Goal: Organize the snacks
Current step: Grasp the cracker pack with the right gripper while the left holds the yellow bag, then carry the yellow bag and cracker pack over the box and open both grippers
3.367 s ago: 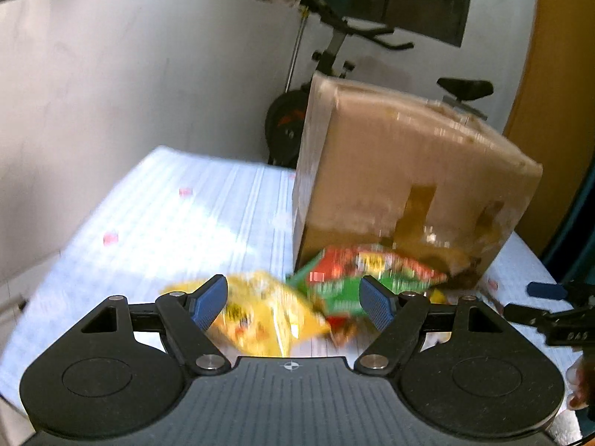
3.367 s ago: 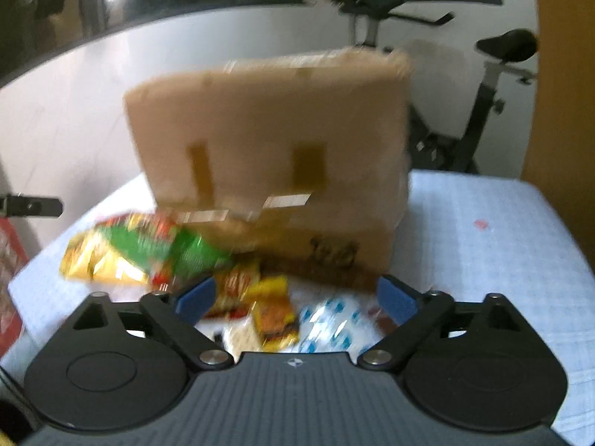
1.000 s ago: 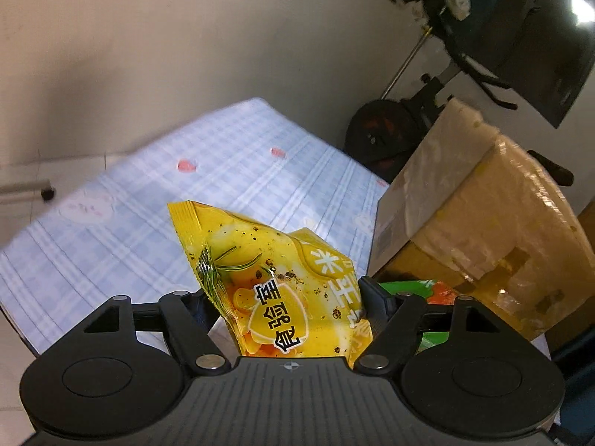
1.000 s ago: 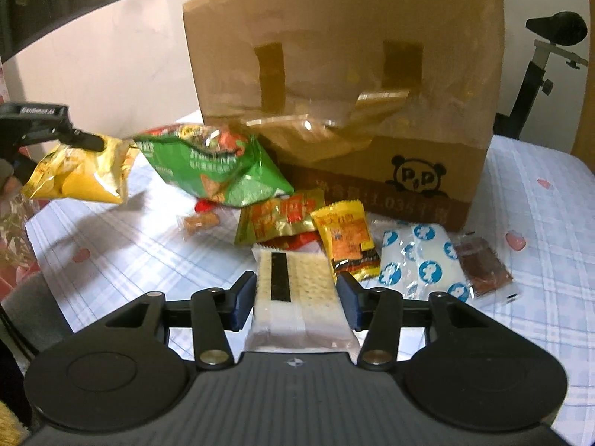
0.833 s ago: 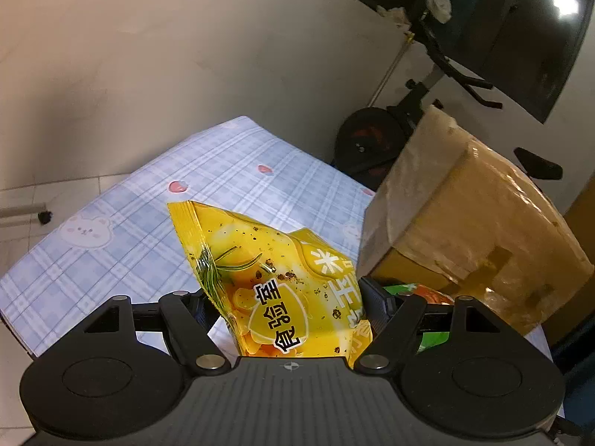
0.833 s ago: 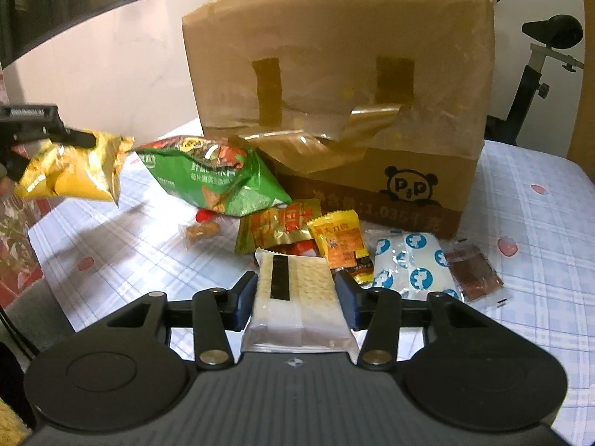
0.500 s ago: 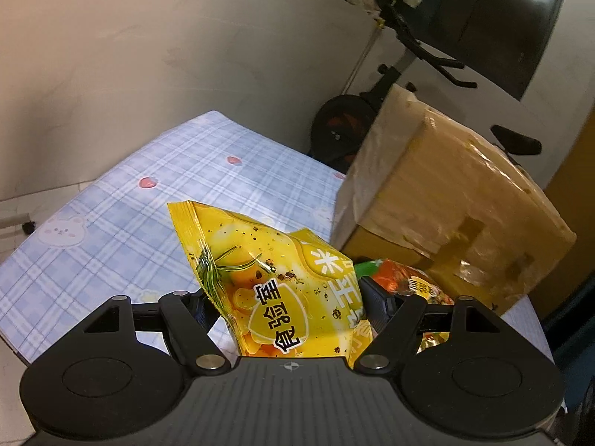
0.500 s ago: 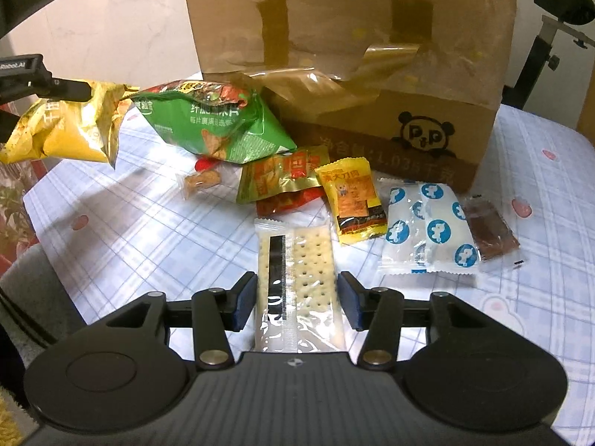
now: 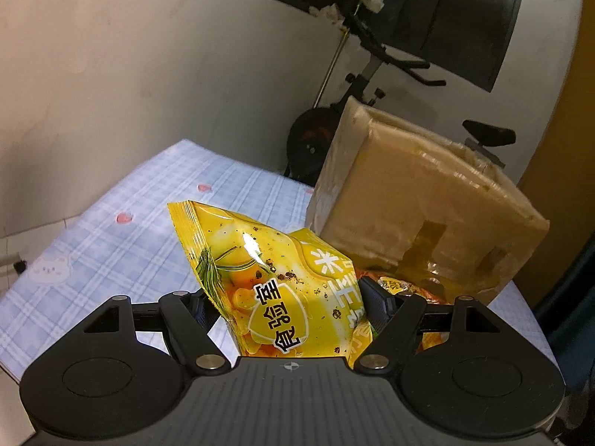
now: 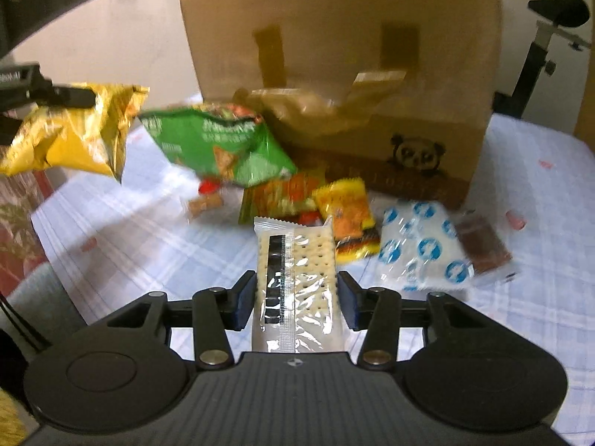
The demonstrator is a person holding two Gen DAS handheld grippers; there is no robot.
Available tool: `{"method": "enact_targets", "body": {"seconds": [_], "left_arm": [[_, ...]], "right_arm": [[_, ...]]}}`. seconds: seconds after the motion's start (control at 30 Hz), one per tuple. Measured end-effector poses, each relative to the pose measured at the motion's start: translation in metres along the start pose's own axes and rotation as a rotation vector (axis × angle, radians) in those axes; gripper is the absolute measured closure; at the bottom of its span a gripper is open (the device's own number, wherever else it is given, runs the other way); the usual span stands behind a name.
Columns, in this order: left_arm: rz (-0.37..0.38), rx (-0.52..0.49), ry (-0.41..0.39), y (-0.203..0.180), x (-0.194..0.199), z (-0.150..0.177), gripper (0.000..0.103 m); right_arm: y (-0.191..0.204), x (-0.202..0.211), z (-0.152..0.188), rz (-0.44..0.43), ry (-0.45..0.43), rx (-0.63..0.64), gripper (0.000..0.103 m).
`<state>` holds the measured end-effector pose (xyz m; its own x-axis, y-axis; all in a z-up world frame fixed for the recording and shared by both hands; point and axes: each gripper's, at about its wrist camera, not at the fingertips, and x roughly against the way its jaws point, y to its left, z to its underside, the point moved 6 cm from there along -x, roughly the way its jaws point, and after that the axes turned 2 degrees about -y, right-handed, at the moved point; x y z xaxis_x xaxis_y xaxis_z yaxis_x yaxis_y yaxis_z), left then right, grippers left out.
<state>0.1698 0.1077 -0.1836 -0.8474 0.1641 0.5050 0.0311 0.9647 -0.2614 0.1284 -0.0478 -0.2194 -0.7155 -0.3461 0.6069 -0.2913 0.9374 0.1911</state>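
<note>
Meanwhile the left tool [image 9: 286,306] pinches the yellow chip bag [image 9: 275,286] aloft beside the cardboard box [image 9: 416,215], likely for packing. The right tool [image 10: 297,299] clamps the cracker packet [image 10: 295,275] above the worktop [image 10: 148,245], near loose snacks.

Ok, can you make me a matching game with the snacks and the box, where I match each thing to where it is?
Things:
1. yellow chip bag
2. cracker pack
3. green chip bag
4. cardboard box

Places:
A. standing on the table behind the snacks
B. between the right gripper's blue pads
C. held up off the table in the left gripper
D. lying at the foot of the box

Pairs: 1-C, 2-B, 3-D, 4-A
</note>
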Motion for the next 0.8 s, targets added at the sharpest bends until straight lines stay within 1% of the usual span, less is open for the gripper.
{"method": "enact_targets", "body": {"seconds": [0.2,0.37,0.53,0.63,0.73,0.8], "left_arm": [[-0.010,-0.009,-0.054,-0.004,0.011,-0.014,0.026],[0.007,-0.037,-0.104,-0.012,0.020,-0.034,0.026],[0.057,-0.071,-0.160,-0.031,0.024,-0.064,0.026],[0.095,-0.088,-0.183,-0.047,0.022,-0.081,0.026],[0.135,-0.104,-0.191,-0.064,0.015,-0.098,0.026],[0.151,-0.119,-0.187,-0.078,0.007,-0.109,0.026]], "right_arm": [[-0.008,0.030,-0.023,0.016,-0.100,-0.039,0.054],[-0.019,0.055,-0.053,0.038,-0.197,-0.046,0.054],[-0.029,0.080,-0.092,0.059,-0.302,-0.033,0.054],[-0.031,0.092,-0.117,0.066,-0.348,-0.009,0.054],[-0.035,0.103,-0.141,0.074,-0.379,0.015,0.054],[-0.038,0.103,-0.159,0.072,-0.395,0.023,0.054]]}}
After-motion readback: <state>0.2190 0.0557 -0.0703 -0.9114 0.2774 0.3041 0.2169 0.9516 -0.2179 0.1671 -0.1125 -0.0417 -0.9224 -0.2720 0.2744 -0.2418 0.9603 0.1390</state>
